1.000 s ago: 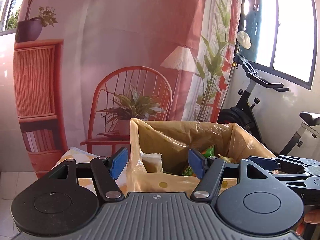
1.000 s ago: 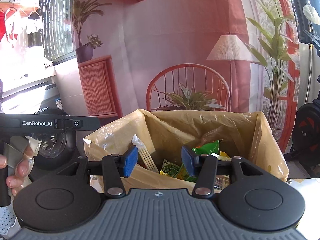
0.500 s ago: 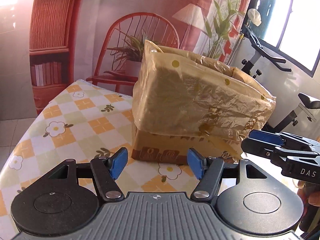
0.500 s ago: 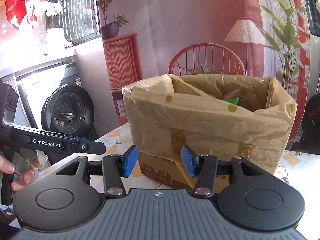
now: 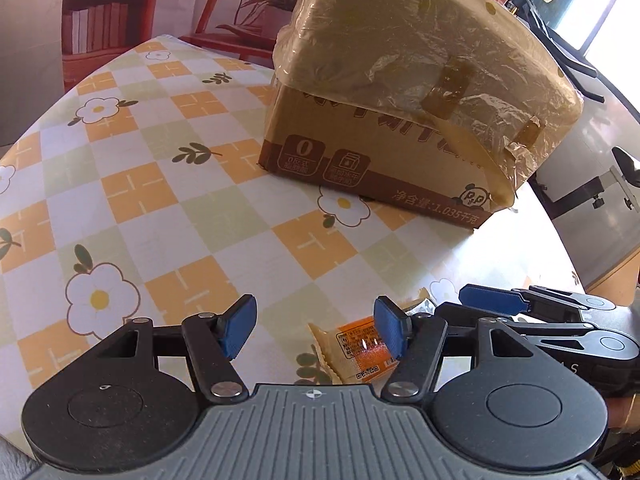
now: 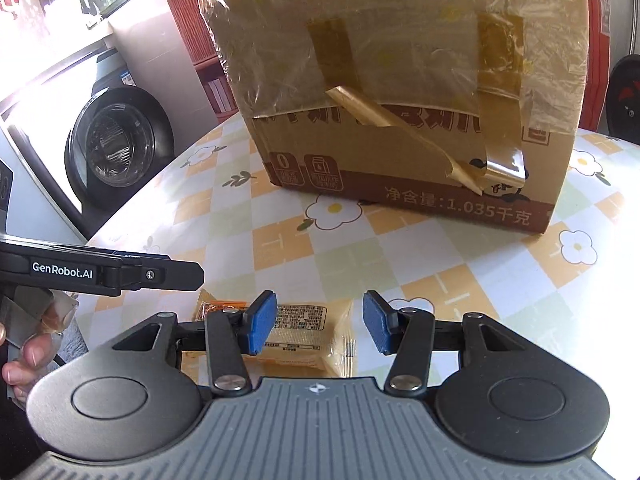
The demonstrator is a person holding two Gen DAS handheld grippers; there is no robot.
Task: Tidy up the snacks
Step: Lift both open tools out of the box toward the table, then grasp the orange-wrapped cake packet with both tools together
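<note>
While the left tool (image 5: 316, 330) and the right tool (image 6: 319, 322) both hang half open and empty over the flat snack packet (image 6: 298, 330) at the lower centre on the bench (image 5: 160, 208), their pads may collide or slide off its slippery wrapper.

The tall brown cardboard box lined with yellowish plastic film (image 6: 400, 92) runs past the top edge in both wrist views, so its opening and contents are hidden. The flat orange-and-cream snack packet (image 6: 298, 326) lies partly behind the right gripper (image 6: 320, 322) and its blue pads; in the left wrist view the packet (image 5: 354, 350) is cut off by the left gripper (image 5: 316, 328). Its fine print is too small to read. A hand (image 6: 24, 360) shows only fingertips at the left edge.
</note>
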